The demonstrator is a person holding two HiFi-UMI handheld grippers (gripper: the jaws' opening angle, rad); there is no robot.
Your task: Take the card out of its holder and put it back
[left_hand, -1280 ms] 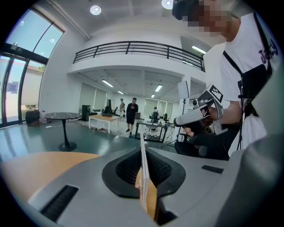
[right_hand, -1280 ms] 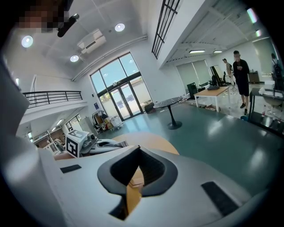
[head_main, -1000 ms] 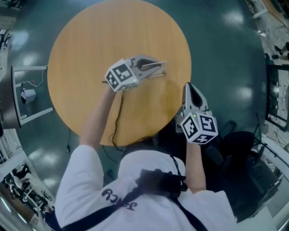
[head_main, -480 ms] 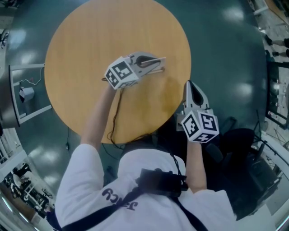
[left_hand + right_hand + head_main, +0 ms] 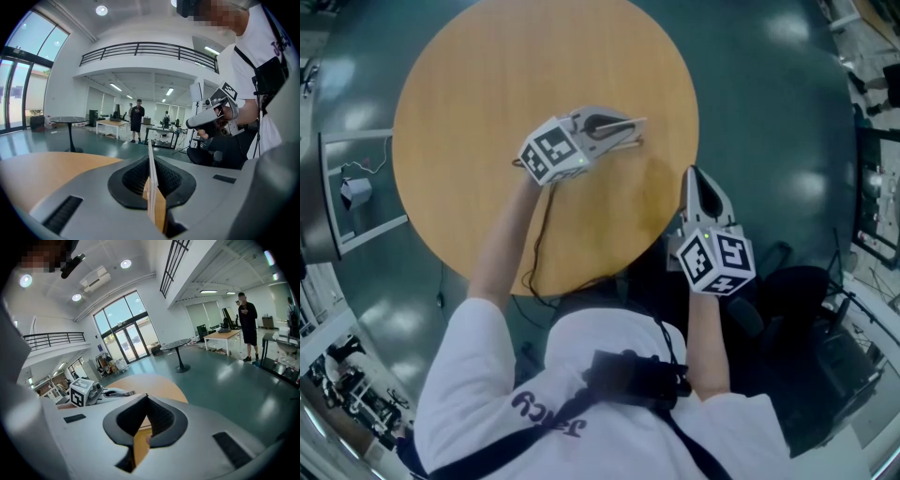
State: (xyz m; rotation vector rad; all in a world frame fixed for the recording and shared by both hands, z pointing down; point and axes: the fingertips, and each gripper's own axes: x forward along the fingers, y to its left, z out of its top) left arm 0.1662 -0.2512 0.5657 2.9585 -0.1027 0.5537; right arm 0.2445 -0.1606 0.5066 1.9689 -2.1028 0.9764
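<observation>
Nearest to me, my right hand-held gripper (image 5: 690,178) hangs at the near edge of the tabletop (image 5: 487,112). Its jaws are pressed together with nothing between them, only bare wood showing through the gap below the pads. Further out, my left hand-held gripper (image 5: 635,139) is over the tabletop, right of its middle, tips pointing right. Its jaws are closed on one card (image 5: 151,183). The card is thin and pale, seen edge-on, standing upright between the two pads and sticking out past the tips. So the card is in the left hand-held gripper, above the wood; whether it touches the surface I cannot tell. Count: two hand-held grippers, one card, one round wooden tabletop. A thin dark cable (image 5: 534,262) trails from the left one back across the wood toward me. Beyond, green floor (image 5: 769,84) all round. Far off in the left gripper view there is one black pedestal table (image 5: 69,121), one long light table (image 5: 111,123) and one person (image 5: 136,119) standing beside it.
</observation>
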